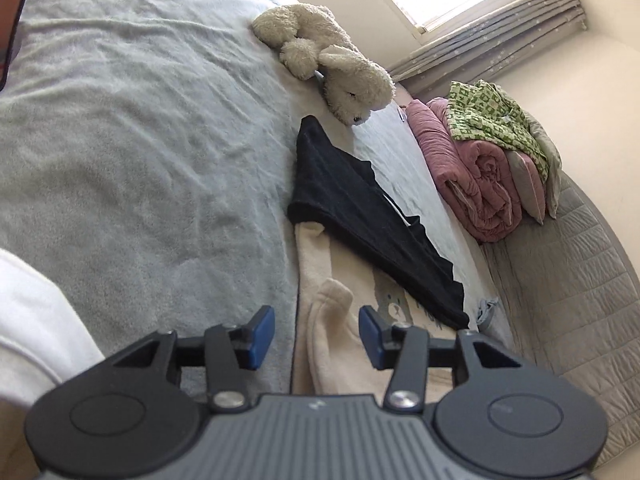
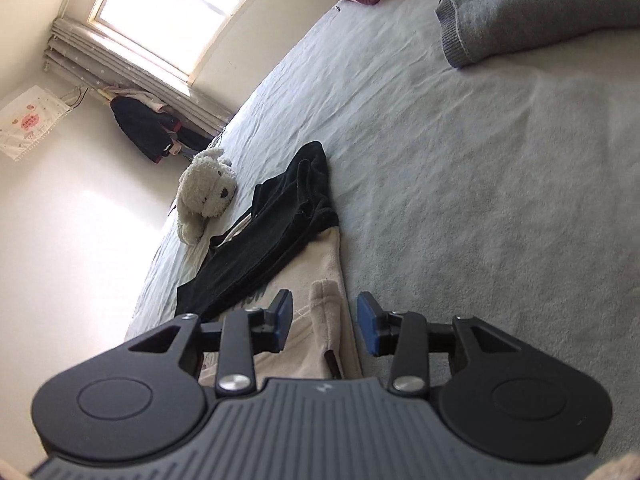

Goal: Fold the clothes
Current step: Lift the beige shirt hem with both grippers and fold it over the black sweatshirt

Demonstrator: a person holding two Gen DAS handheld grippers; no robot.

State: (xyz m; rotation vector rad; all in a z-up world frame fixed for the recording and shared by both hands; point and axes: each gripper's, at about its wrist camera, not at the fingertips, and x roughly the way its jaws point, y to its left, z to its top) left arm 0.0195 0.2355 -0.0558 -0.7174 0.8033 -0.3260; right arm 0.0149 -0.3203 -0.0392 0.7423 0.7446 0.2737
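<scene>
The left gripper (image 1: 317,338) tilts downward, its 2 blue pads apart and gripping nothing. The right gripper (image 2: 325,323) matches: angled down, jaws parted, empty.

Black grippers, blue fingers (image 1: 262,336), white sleeve (image 1: 36,320)

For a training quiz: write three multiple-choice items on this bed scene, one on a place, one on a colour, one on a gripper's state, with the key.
1. Where does the black garment lie?
A. partly on the cream fleece garment
B. on the pink rolled blanket
C. under the plush dog

2. What colour is the knit sweater at the top of the right wrist view?
A. red
B. grey
C. yellow

3. How does the left gripper stand?
A. shut on the black garment
B. shut on the plush dog
C. open, pads clear of the cloth

Key: 1 A, its lower edge overlaps the cream fleece; 2 B, its ribbed hem is grey; 3 C, a gap shows beside each blue pad.
</scene>
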